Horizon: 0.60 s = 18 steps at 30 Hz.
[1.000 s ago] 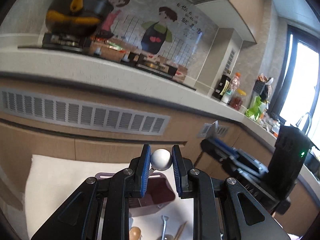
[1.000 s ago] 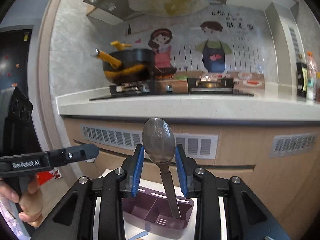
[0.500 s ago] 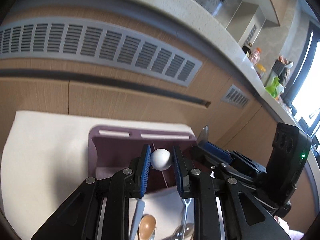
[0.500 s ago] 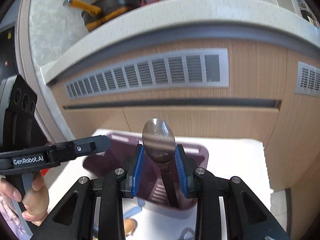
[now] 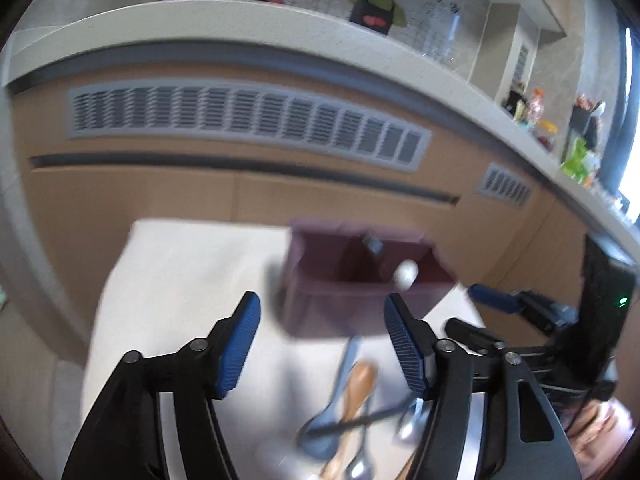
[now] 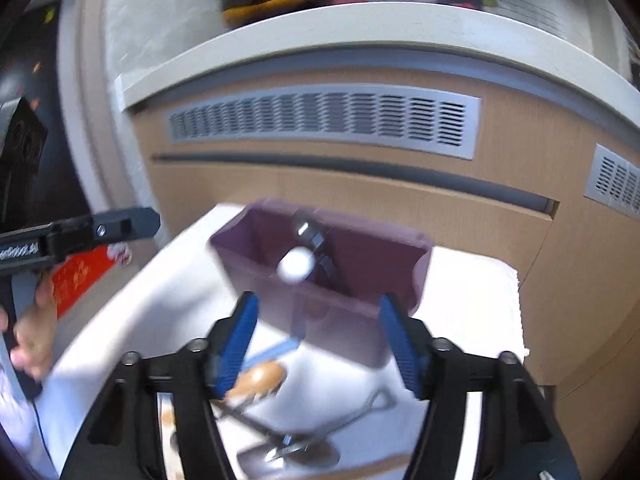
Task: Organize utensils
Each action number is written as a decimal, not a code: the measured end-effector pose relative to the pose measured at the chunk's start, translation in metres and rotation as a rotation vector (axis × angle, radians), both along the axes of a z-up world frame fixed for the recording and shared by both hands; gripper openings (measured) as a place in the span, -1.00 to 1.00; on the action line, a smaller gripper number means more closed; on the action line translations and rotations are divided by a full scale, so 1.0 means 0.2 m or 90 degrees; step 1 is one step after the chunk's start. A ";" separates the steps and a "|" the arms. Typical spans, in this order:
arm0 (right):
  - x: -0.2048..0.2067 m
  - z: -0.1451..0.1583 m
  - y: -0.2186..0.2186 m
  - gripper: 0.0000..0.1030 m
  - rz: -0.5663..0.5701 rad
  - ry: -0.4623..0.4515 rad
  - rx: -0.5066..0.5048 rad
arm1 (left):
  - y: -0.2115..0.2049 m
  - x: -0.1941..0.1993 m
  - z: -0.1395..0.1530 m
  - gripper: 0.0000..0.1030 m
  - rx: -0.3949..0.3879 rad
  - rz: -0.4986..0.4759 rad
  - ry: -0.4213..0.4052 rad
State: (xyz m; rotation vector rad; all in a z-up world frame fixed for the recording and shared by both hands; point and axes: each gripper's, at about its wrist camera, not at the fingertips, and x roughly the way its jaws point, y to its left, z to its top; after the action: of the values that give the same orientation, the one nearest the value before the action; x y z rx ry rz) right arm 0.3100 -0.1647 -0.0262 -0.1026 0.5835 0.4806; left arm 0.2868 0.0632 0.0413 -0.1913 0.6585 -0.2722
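Left gripper (image 5: 322, 332): blue-padded fingers spread wide apart, nothing between them, hanging above the white cloth (image 5: 180, 280) in front of the holder.
Right gripper (image 6: 318, 334): fingers likewise wide apart and holding nothing, hanging just short of the holder's near wall.
Holder (image 5: 360, 284): a purple plastic box with inner dividers, standing toward the far edge of the cloth, close to the wooden cabinet front.
White ball-ended utensil (image 6: 294, 266): standing inside the holder, its round white tip poking above the near wall; the left view shows it at the right part of the holder (image 5: 405, 274).
Metal spoon (image 6: 310, 232): also inside the holder, leaning near the middle divider, just behind the white tip; blurred, so which compartment I cannot tell.
Loose utensils (image 5: 352, 404): a heap on the cloth's near side, among them a wooden spoon (image 6: 258, 378), a pale blue spoon (image 5: 332, 408) and several metal pieces crossing one another.
Cabinet vent (image 6: 320, 122): a long grey grille above the holder, under the pale countertop edge.
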 end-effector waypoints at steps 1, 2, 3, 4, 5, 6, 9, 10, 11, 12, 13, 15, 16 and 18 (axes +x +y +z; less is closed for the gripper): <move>-0.03 -0.02 0.02 0.24 0.013 0.003 -0.016 | 0.02 -0.04 -0.03 0.34 0.008 0.010 0.007; -0.06 -0.04 0.04 0.24 0.027 0.007 -0.029 | 0.05 -0.07 -0.07 0.34 0.017 0.021 0.015; -0.09 -0.07 0.07 0.24 0.048 0.015 -0.045 | 0.08 -0.12 -0.11 0.35 0.025 0.032 0.027; -0.13 -0.12 0.11 0.24 0.077 0.027 -0.064 | 0.10 -0.15 -0.15 0.35 0.030 0.038 0.036; -0.15 -0.15 0.13 0.24 0.094 0.035 -0.077 | 0.12 -0.19 -0.19 0.35 0.035 0.042 0.048; -0.17 -0.18 0.15 0.24 0.109 0.043 -0.092 | 0.13 -0.22 -0.23 0.35 0.040 0.045 0.056; -0.24 -0.28 0.21 0.24 0.136 0.061 -0.145 | 0.14 -0.29 -0.34 0.38 0.055 0.041 0.082; -0.26 -0.31 0.22 0.24 0.140 0.067 -0.156 | 0.13 -0.30 -0.38 0.38 0.059 0.028 0.091; -0.27 -0.33 0.21 0.24 0.139 0.072 -0.164 | 0.12 -0.31 -0.41 0.38 0.061 0.018 0.098; -0.28 -0.35 0.20 0.24 0.132 0.078 -0.167 | 0.10 -0.31 -0.43 0.38 0.063 0.007 0.106; -0.29 -0.37 0.18 0.24 0.126 0.081 -0.168 | 0.09 -0.31 -0.45 0.38 0.062 -0.001 0.113; -0.29 -0.38 0.13 0.24 0.093 0.091 -0.160 | 0.06 -0.30 -0.47 0.38 0.058 -0.009 0.119; -0.28 -0.38 0.10 0.26 0.074 0.095 -0.152 | 0.05 -0.30 -0.48 0.38 0.056 -0.011 0.121; -0.25 -0.38 0.04 0.27 0.034 0.108 -0.115 | 0.03 -0.31 -0.49 0.38 0.060 -0.012 0.121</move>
State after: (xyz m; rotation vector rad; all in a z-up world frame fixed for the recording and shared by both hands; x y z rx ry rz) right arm 0.2600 -0.1562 -0.1013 -0.2516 0.7911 0.4907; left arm 0.2254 0.0698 -0.0573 -0.1213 0.8606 -0.2419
